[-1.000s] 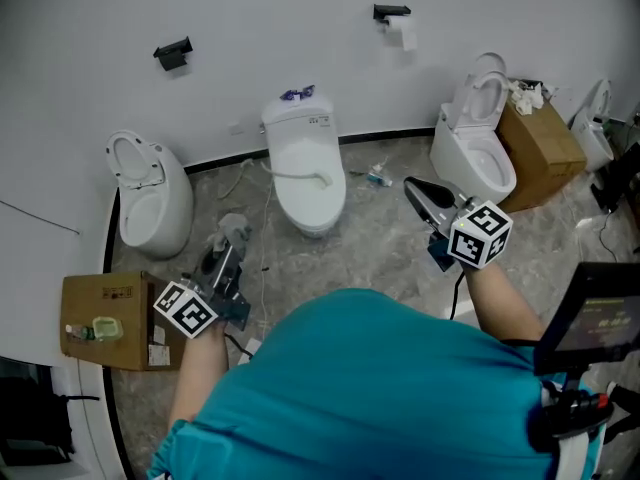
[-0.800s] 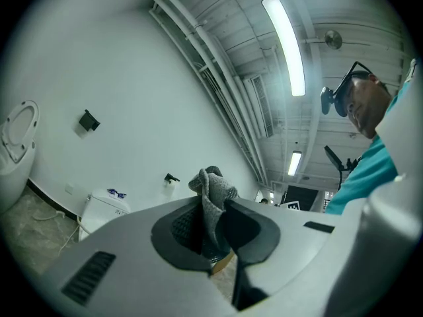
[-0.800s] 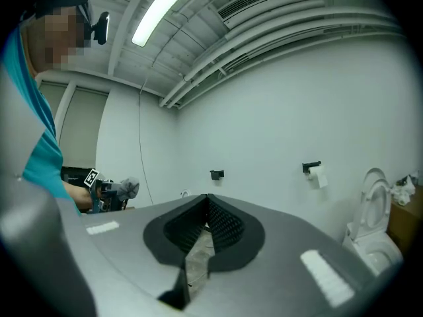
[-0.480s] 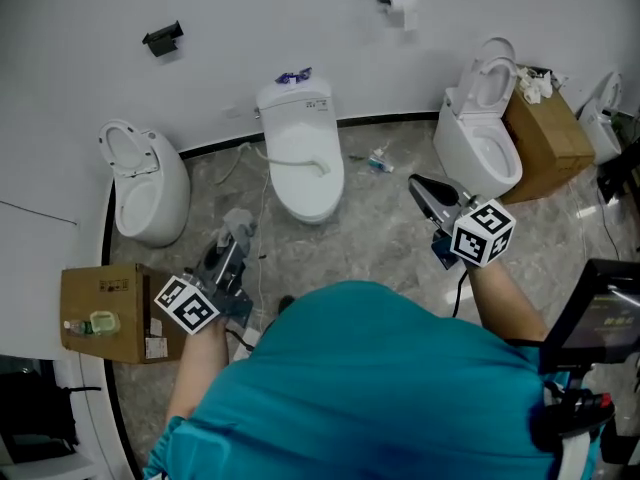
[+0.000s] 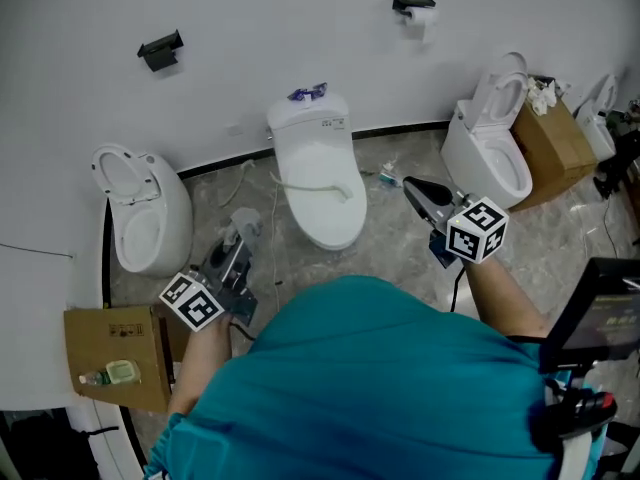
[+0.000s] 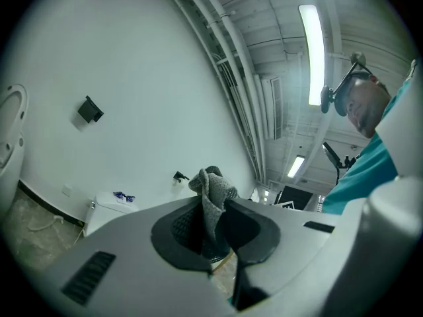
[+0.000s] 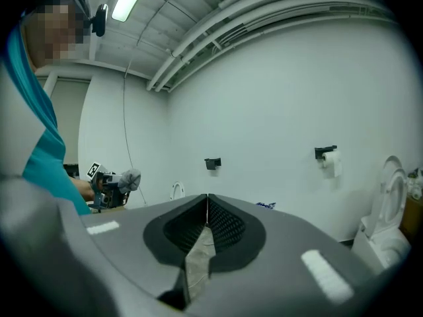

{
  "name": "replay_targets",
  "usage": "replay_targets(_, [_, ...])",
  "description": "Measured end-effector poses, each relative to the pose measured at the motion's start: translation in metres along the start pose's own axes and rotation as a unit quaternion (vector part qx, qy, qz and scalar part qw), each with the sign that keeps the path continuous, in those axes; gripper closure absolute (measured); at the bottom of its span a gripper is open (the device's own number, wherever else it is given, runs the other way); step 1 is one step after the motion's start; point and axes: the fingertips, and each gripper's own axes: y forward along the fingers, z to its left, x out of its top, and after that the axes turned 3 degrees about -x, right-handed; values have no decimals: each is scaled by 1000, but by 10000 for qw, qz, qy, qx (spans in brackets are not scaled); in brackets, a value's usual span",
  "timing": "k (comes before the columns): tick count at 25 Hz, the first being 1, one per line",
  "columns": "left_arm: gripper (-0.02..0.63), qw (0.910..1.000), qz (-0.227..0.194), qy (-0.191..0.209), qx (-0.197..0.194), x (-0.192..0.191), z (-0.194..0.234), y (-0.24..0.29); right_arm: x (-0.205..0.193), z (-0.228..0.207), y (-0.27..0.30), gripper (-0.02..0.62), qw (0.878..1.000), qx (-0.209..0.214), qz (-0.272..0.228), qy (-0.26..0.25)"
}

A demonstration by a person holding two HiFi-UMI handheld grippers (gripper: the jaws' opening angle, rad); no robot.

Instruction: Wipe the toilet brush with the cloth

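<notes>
My left gripper (image 6: pixel 210 207) pinches the cloth (image 6: pixel 213 185); my right gripper (image 7: pixel 207 207) is closed and empty. No brush shows, so I'd find it first, cloth clamped firmly.

Surface: grey marbled floor (image 5: pixel 390 253) | Standing: left toilet (image 5: pixel 140 223), middle toilet (image 5: pixel 322 183), right toilet (image 5: pixel 490 158) | Boxes: left cardboard box (image 5: pixel 118 353), right cardboard box (image 5: pixel 552 146)

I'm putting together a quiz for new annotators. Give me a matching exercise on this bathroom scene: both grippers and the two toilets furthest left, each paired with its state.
1 left gripper
2 right gripper
3 leftmost toilet
4 second toilet from the left

a lid down
b shut, nothing held
c seat raised
d shut on grey cloth

Pairs: 1-d, 2-b, 3-c, 4-a
</notes>
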Motion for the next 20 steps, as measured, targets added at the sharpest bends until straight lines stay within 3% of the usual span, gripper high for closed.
replay_targets(5, [566, 9995, 239, -46, -199, 42, 99, 16, 4, -17, 105, 601, 9995, -266, 134, 133])
replay_targets(12, [566, 9992, 333, -184, -155, 47, 110, 14, -12, -15, 128, 600, 9985, -221, 459, 193])
replay_targets(20, [566, 9969, 580, -355, 397, 25, 181, 95, -77, -124, 208, 561, 9921, 73, 1196, 383])
